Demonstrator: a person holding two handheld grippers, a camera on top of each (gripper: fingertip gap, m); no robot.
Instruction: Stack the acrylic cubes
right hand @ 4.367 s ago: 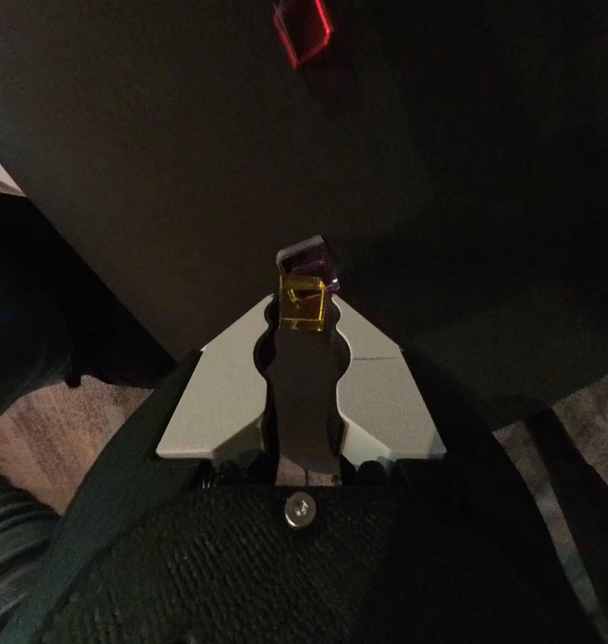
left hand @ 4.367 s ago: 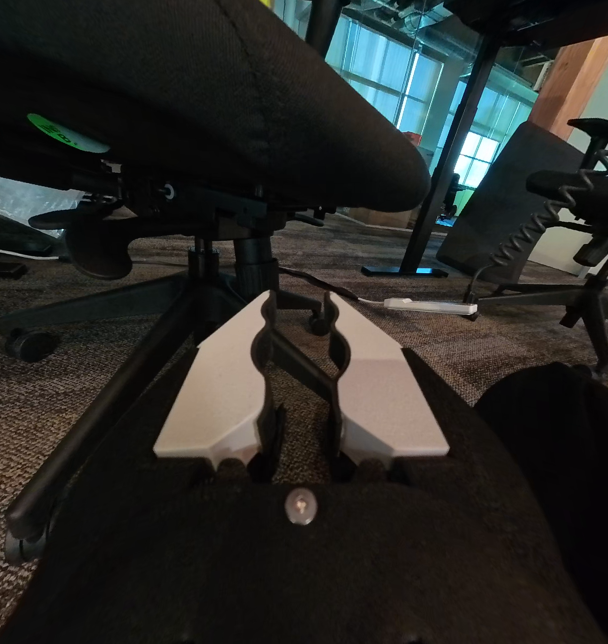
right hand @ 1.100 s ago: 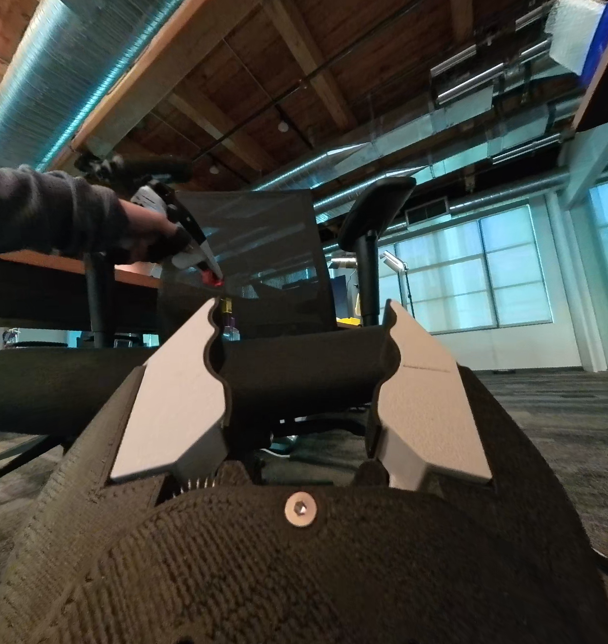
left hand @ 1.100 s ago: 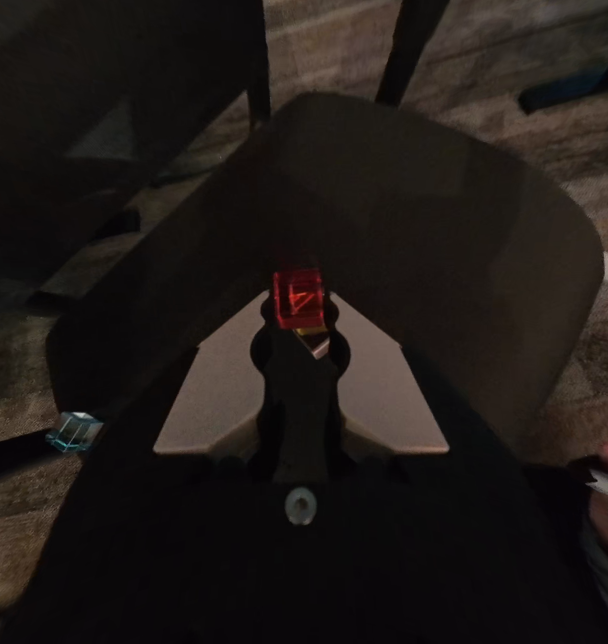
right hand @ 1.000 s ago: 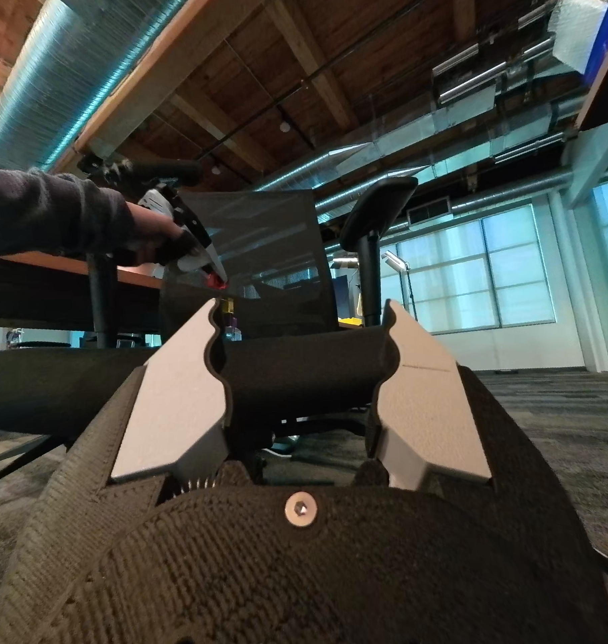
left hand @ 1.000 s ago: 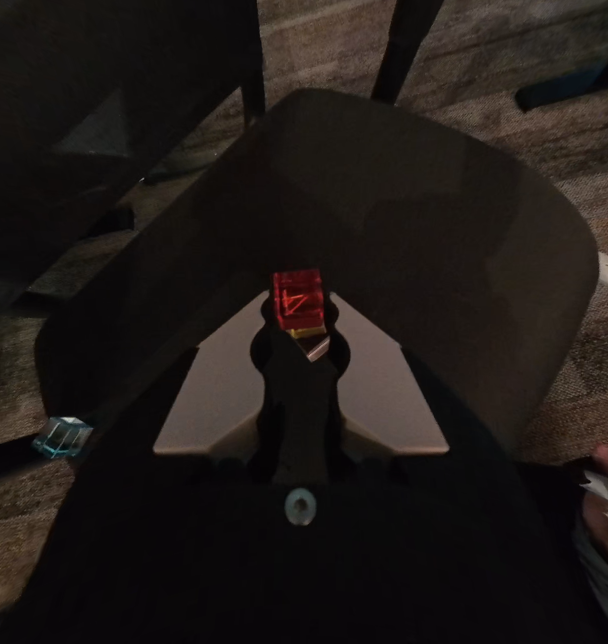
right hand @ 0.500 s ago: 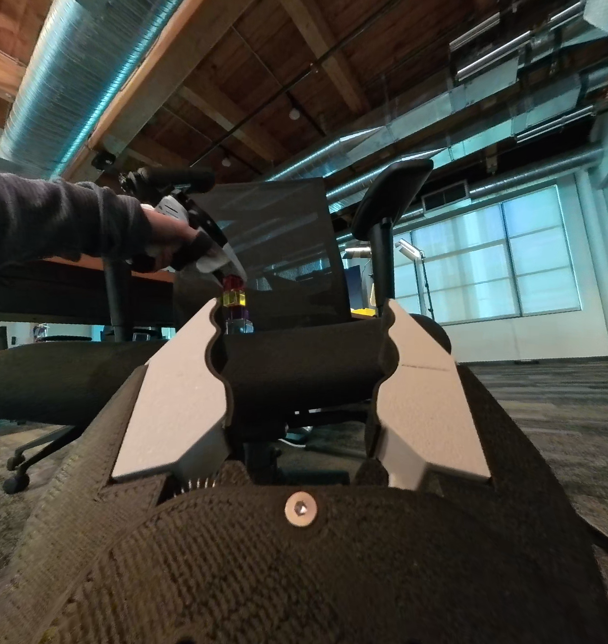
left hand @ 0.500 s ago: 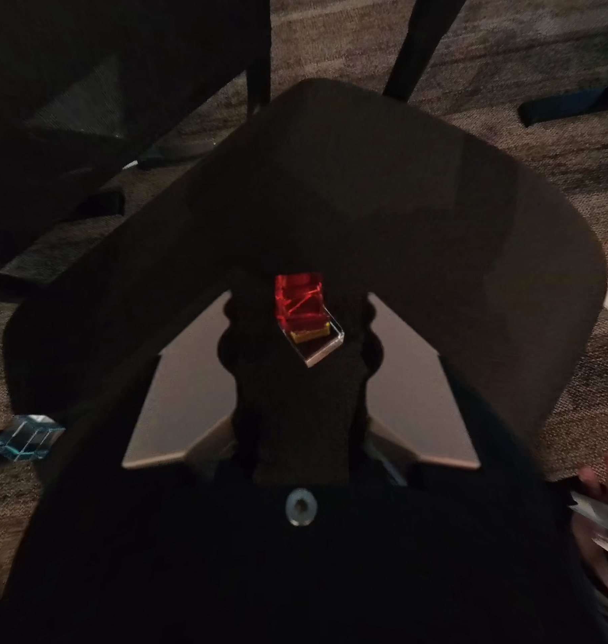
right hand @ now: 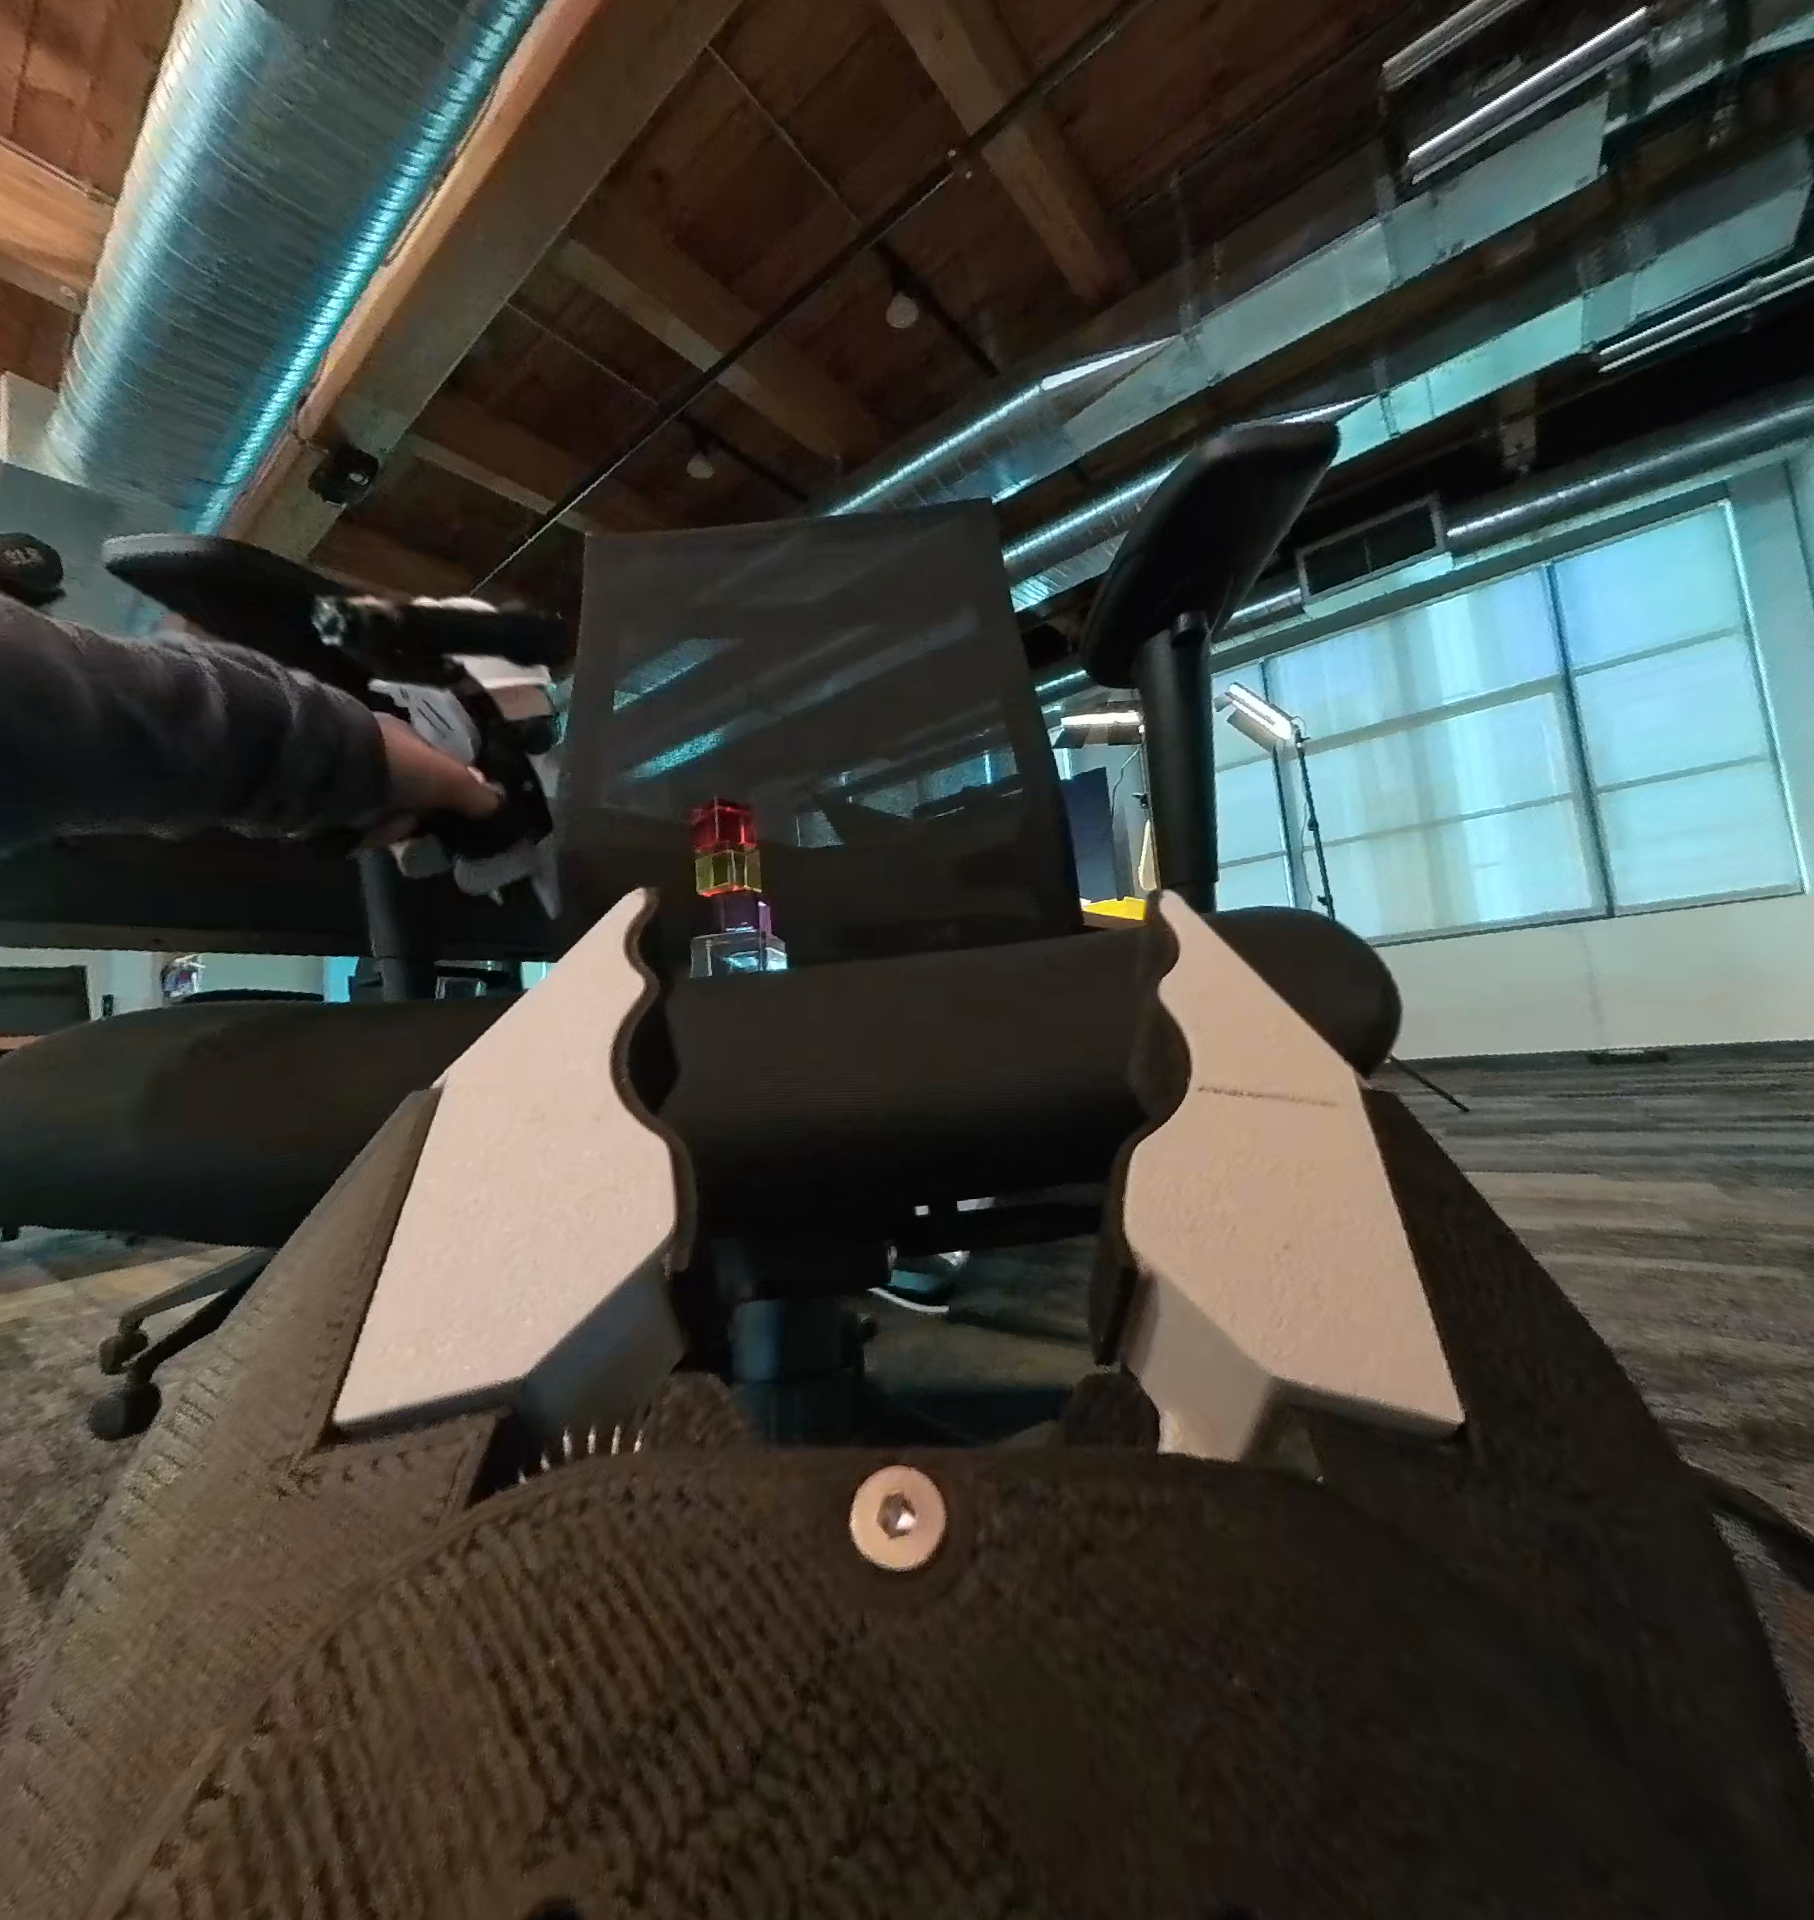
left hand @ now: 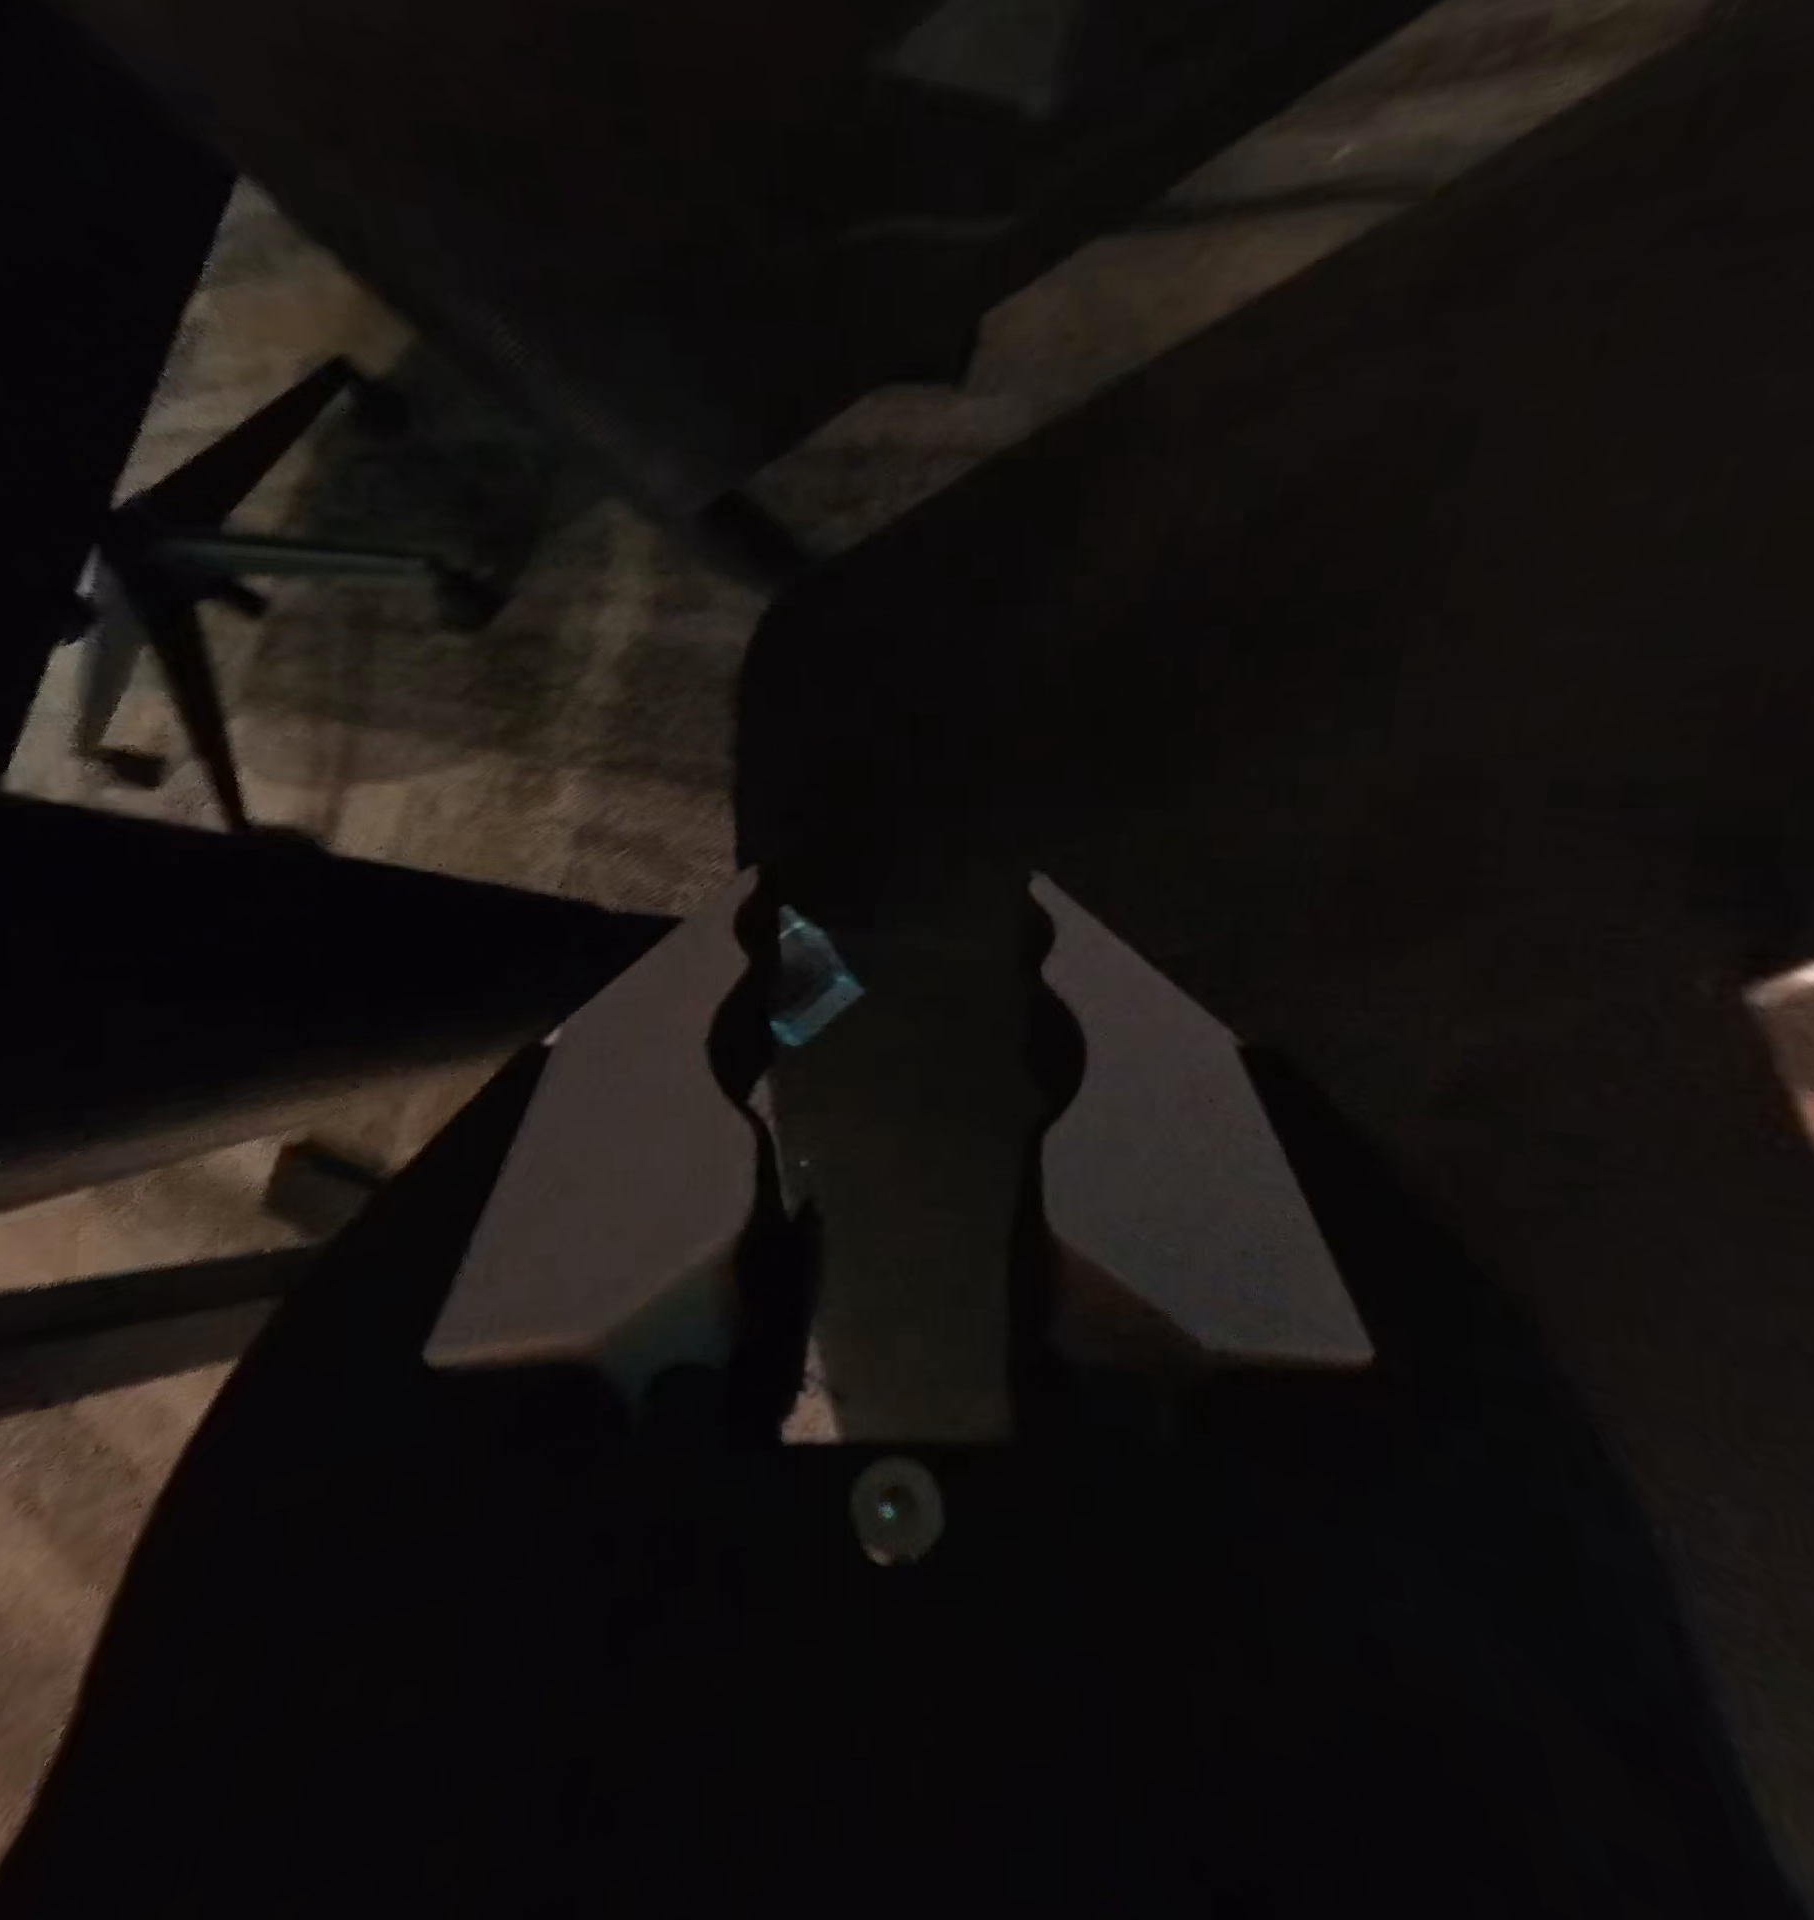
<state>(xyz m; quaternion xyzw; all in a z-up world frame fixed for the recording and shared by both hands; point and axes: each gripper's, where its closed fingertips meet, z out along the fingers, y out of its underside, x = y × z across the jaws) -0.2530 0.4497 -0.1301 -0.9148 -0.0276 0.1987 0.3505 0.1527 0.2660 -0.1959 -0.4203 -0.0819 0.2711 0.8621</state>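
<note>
Red-topped cube stack (right hand: 724,871) stands upright – L gripper (right hand: 513,871) beside it.

A black chair seat (right hand: 882,1060) carries a stack of 4 translucent cubes (right hand: 728,883).

Red cube (right hand: 721,824) over yellow cube (right hand: 726,871), purple cube (right hand: 745,915) and clear cube (right hand: 739,954); pale blue cube (left hand: 811,992); black chair (right hand: 882,1070); mottled grey-brown carpet (left hand: 529,748)

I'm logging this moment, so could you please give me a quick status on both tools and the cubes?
Right tool open, empty, low before the chair seat. Left tool open over blue cube, right pad clear. Cube stack standing, red on top.
</note>
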